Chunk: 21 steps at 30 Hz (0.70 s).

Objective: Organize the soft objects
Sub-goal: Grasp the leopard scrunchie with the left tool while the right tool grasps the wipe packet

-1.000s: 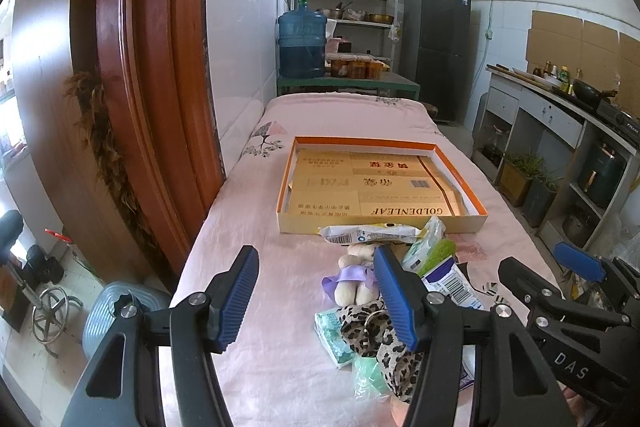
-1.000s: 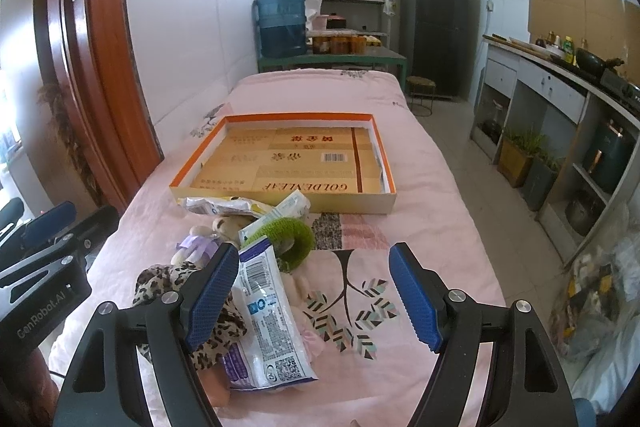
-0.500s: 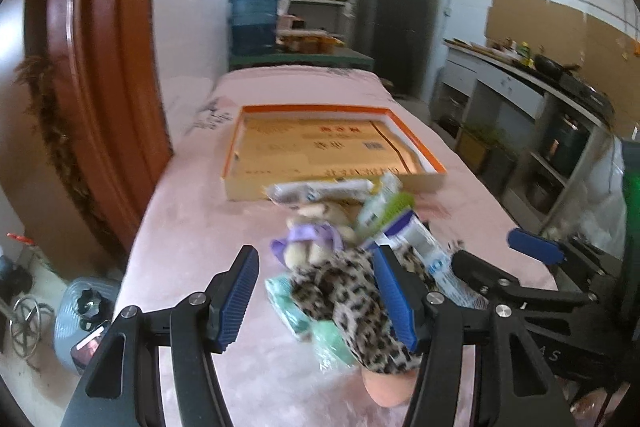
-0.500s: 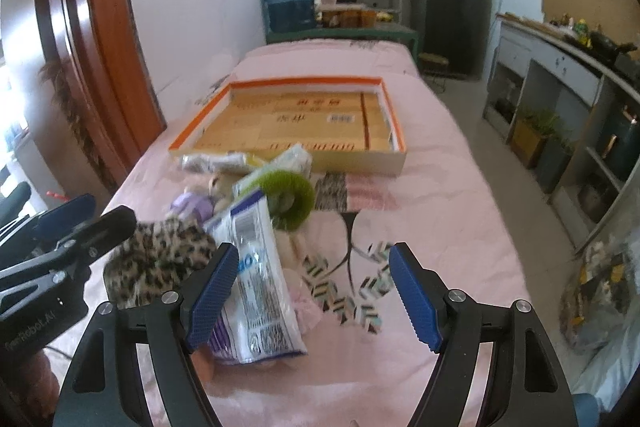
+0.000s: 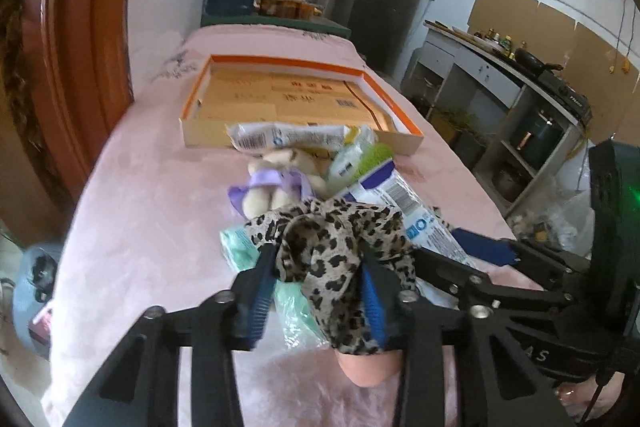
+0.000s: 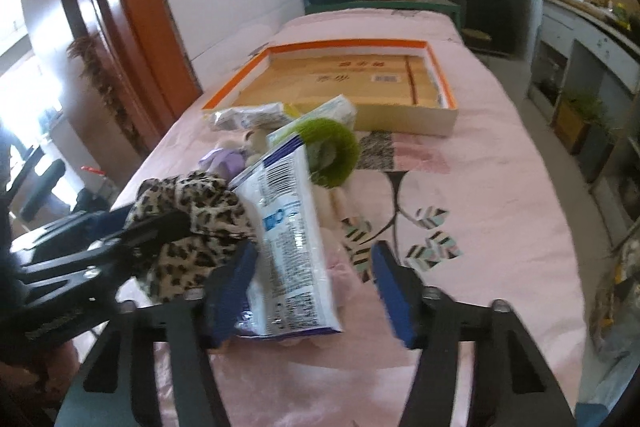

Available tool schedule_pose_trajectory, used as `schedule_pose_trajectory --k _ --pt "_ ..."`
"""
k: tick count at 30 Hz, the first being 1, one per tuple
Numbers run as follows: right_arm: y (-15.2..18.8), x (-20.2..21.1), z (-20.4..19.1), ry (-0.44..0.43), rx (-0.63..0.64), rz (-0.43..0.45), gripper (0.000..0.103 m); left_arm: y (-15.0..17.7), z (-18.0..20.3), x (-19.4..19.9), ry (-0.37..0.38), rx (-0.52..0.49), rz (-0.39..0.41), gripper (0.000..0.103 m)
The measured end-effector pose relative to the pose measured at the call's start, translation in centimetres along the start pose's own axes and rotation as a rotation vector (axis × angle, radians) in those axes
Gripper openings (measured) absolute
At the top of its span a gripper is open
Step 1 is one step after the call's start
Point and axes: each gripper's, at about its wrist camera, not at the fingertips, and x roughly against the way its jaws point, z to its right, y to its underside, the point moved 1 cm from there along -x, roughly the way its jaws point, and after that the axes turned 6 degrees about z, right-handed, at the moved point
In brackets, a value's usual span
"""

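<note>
Closing our left gripper (image 5: 318, 291) on the leopard-print cloth (image 5: 332, 247), we risked snagging the mint packet (image 5: 240, 247) beneath; our right gripper (image 6: 316, 287), half-wide and narrowing, seemingly hadn't pinched the white wipes packet (image 6: 288, 239).

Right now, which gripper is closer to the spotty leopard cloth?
Left. The left gripper has the leopard cloth between its closing jaws. The right gripper sits just beside it, closing around the white packet.

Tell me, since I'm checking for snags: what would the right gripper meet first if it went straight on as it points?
Probably the white packet, already between the closing jaws of the right gripper, nearer its left finger.
</note>
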Motion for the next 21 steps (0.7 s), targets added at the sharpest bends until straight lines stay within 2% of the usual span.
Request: schedule_pose_trajectory --k 1,7,14,21 --pt "0.1 -0.1 -0.2 -0.015 -0.002 -0.005 0.04 0.1 0.1 0.0 0.002 -0.002 0.003 0.035" --pt "0.0 0.7 -0.5 -0.029 0.015 0.025 0.018 0.1 0.4 0.2 0.004 -0.021 0.026 0.019" --pt "-0.7 2.1 -0.7 -0.053 0.01 0.067 0.01 -0.2 0.2 1.3 -0.002 -0.024 0.073 0.011" --pt "-2.5 4.3 -0.9 -0.012 0.062 0.155 0.009 -1.4 0.7 2.9 -0.009 -0.052 0.143 0.011"
